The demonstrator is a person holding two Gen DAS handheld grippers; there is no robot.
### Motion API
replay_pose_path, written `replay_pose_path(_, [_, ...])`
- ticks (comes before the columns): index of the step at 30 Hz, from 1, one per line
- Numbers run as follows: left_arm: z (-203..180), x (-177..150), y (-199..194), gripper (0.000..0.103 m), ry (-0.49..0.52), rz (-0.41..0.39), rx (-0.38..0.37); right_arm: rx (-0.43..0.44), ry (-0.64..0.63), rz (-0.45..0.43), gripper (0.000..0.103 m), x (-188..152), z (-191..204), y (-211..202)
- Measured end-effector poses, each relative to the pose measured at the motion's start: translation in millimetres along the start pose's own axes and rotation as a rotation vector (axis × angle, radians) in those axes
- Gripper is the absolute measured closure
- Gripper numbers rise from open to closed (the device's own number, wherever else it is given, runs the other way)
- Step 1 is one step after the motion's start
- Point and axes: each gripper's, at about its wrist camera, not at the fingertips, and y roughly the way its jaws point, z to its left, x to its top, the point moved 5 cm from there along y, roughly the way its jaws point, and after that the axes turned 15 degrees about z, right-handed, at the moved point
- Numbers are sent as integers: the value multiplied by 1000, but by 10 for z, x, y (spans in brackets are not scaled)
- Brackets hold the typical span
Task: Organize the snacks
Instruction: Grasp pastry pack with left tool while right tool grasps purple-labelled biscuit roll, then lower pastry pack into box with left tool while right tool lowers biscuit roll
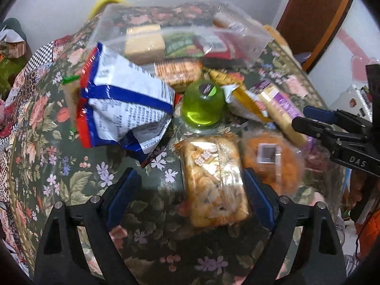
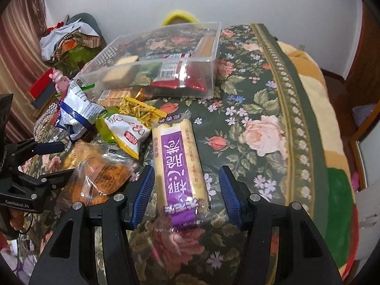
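A clear plastic bin (image 2: pixel 209 40) holding several snack packs stands at the back of the flowered table; it also shows in the left wrist view (image 1: pixel 237 35). My left gripper (image 1: pixel 190 190) is open, its jaws either side of an orange rice-cracker pack (image 1: pixel 211 180), not touching it. My right gripper (image 2: pixel 186 194) is open around a long purple-labelled biscuit pack (image 2: pixel 178 163), apart from it. A white-and-blue bag (image 1: pixel 125 104), a green jelly cup (image 1: pixel 201 106) and an orange pastry pack (image 1: pixel 273 159) lie loose nearby.
A white-and-yellow snack bag (image 2: pixel 128 133) and a yellow stick-snack pack (image 2: pixel 140 111) lie before the bin. The flowered cloth (image 2: pixel 261 123) stretches right to the table edge. Clutter sits on a chair (image 2: pixel 71 35) at the far left.
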Motion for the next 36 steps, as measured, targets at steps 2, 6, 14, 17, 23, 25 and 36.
replay_pose_path(2, [2, 12, 84, 13, -6, 13, 4, 8, 0, 6, 50, 4, 8, 35])
replay_pose_path(6, [20, 7, 120, 15, -19, -14, 10, 28, 1, 17, 50, 16, 35, 106])
replay_pose_path(14, [43, 19, 94, 44, -29, -62, 42, -8, -21, 8, 53, 48, 99, 164])
replay_pose_path(17, [25, -17, 61, 59, -2, -62, 44, -23, -39, 12, 60, 41, 129, 166])
replay_pose_path(23, [-53, -80, -58, 59, 22, -77, 37, 2, -19, 4, 61, 11, 133, 80])
replay_pose_path(25, [-62, -85, -125, 59, 21, -90, 31, 1, -15, -8, 61, 7, 131, 33])
replay_pose_path(36, [-86, 55, -621, 59, 5, -204, 2, 3, -16, -98, 61, 132, 207, -342])
